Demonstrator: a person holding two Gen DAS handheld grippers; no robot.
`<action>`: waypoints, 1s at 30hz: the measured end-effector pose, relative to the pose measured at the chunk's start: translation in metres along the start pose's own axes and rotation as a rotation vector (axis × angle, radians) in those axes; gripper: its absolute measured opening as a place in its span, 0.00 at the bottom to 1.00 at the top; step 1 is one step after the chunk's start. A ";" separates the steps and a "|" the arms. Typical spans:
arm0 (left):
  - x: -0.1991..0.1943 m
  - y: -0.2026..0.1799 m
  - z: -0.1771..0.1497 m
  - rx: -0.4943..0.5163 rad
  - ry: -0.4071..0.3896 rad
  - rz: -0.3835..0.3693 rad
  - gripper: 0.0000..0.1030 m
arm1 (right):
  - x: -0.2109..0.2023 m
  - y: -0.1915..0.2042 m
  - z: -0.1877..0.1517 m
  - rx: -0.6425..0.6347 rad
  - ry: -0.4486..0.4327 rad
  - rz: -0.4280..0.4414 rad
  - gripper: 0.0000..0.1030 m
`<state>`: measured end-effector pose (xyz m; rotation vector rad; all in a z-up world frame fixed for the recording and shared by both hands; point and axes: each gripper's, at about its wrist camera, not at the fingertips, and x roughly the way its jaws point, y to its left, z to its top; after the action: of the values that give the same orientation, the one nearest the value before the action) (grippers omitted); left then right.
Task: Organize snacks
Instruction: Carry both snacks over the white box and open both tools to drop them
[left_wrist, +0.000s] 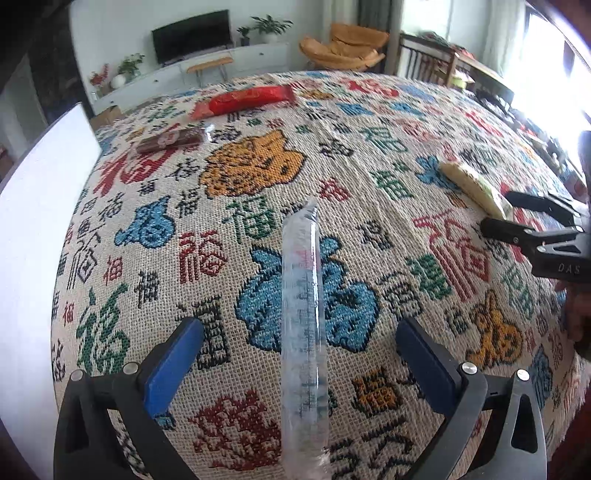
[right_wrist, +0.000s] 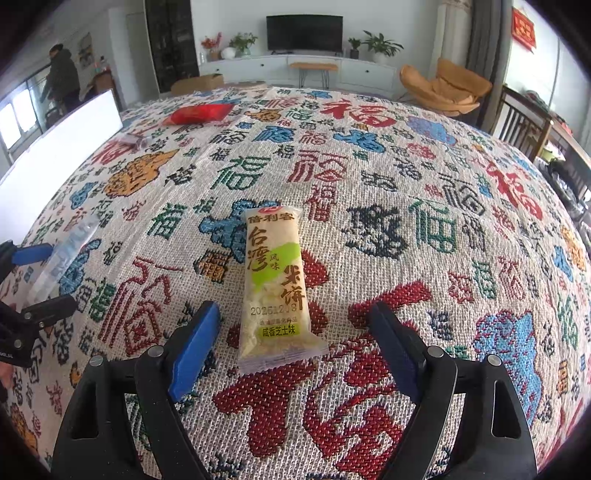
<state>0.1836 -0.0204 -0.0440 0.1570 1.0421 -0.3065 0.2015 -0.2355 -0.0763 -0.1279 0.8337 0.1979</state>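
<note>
Patterned cloth (right_wrist: 424, 206), rice-cracker packet (right_wrist: 275, 288), clear packet (left_wrist: 303, 332)

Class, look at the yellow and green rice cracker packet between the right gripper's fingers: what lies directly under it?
The rice cracker packet lies flat on the patterned woven cloth, over red and blue motifs. Whatever the cloth covers is hidden.

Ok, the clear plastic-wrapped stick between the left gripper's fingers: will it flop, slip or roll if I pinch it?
The clear stick keeps a straight line on the woven cloth, so probably fairly stiff. Its glossy film may slip against the pads. It looks rounded and narrow, so a nudge might roll it, though the coarse weave should slow that.
</note>
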 end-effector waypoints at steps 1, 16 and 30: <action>0.000 0.001 0.003 0.028 0.041 -0.023 1.00 | 0.002 0.000 0.001 -0.008 0.010 0.019 0.93; -0.033 0.024 -0.008 -0.204 0.022 -0.128 0.17 | 0.020 -0.005 0.060 0.039 0.379 0.000 0.29; -0.222 0.176 -0.052 -0.482 -0.266 -0.130 0.17 | -0.104 0.196 0.164 -0.071 0.158 0.470 0.29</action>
<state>0.0943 0.1992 0.1195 -0.3780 0.8358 -0.1792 0.2076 -0.0259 0.1038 -0.0116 1.0070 0.6659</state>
